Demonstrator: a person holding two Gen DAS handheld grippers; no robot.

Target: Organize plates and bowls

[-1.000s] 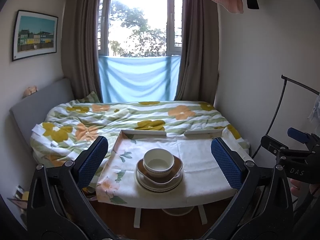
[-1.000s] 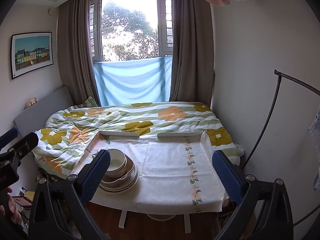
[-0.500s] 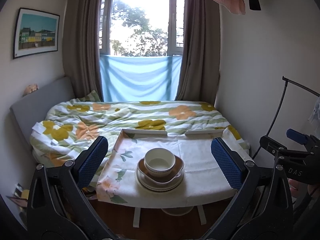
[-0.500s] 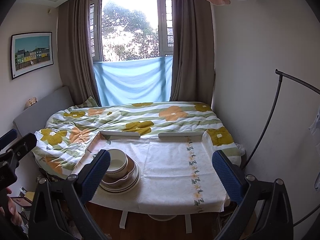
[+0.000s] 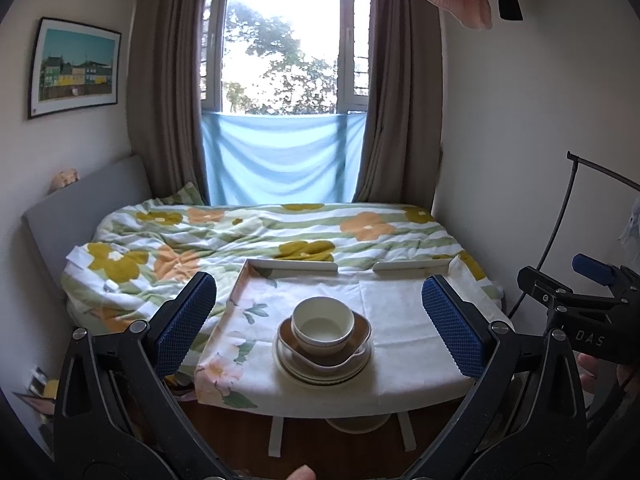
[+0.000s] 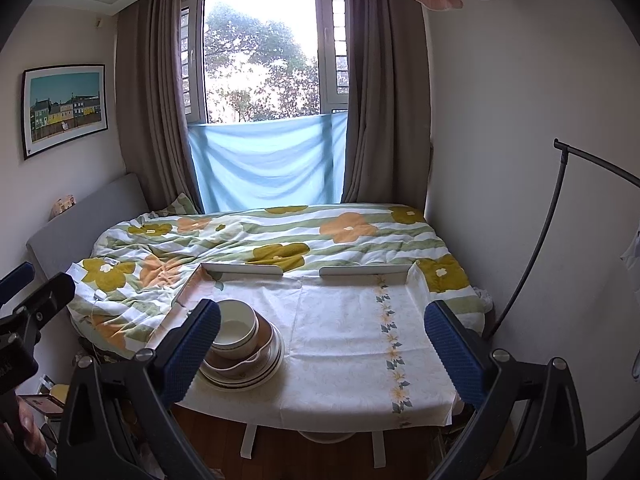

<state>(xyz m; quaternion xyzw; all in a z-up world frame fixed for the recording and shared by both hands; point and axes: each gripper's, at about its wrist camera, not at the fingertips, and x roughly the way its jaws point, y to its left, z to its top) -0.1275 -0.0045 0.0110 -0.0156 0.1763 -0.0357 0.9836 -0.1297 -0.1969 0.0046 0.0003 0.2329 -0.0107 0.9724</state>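
Both grippers, left gripper (image 5: 320, 330) and right gripper (image 6: 322, 344), are hovering with jaws spread; lifting the white bowl (image 5: 322, 324) carelessly could be toppling the stack (image 5: 323, 360) near the counter (image 5: 400, 320) edge.

Cloth-covered table (image 5: 400, 376), dish stack (image 5: 323, 350) on it

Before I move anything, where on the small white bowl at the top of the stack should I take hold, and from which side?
Probably by its rim. The white bowl sits upright and open inside the brown bowl, so its lower wall is hidden. Come from above with the left gripper, which is open and in line with the stack, one finger inside the rim and one outside.
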